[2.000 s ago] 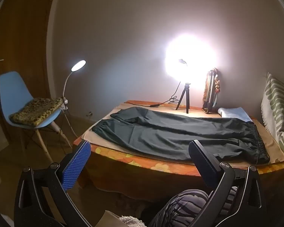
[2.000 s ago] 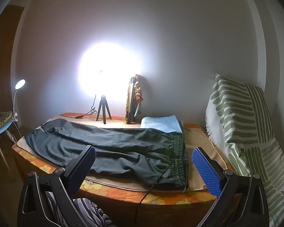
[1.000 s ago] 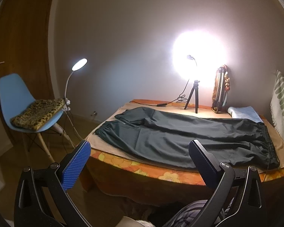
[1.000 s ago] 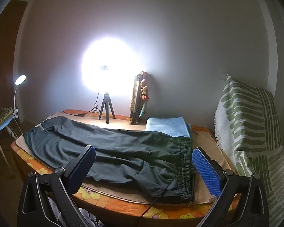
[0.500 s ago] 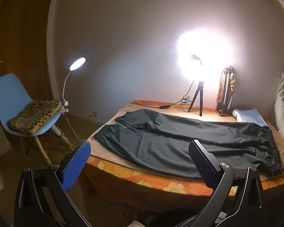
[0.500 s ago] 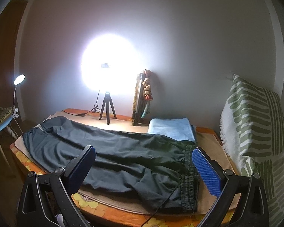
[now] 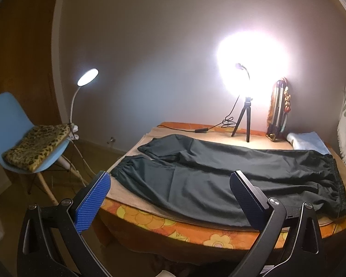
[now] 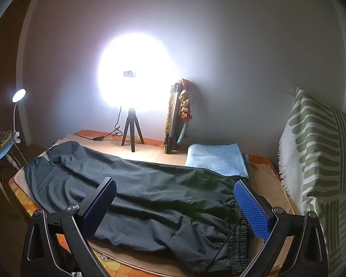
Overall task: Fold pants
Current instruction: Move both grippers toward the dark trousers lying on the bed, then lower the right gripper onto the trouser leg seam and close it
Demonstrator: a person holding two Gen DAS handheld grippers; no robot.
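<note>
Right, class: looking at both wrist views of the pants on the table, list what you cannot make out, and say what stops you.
- Lamp head, both views: washed out by its own glare.
- Pants near edge, right wrist view: partly behind the right claw.
- Waistband, left wrist view: far corner dim, detail unclear.
- Bundle against the wall: too dark to identify.

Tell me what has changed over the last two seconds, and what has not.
Both hand-held grippers have moved in toward the table. The right hand-held gripper now hangs over the waistband end of the pants, and the left hand-held gripper has closed in on the near leg. Nothing was gripped or released: both are open and empty, as before. The pants lie spread flat where they were, as do the tripod lamp and blue towel.
</note>
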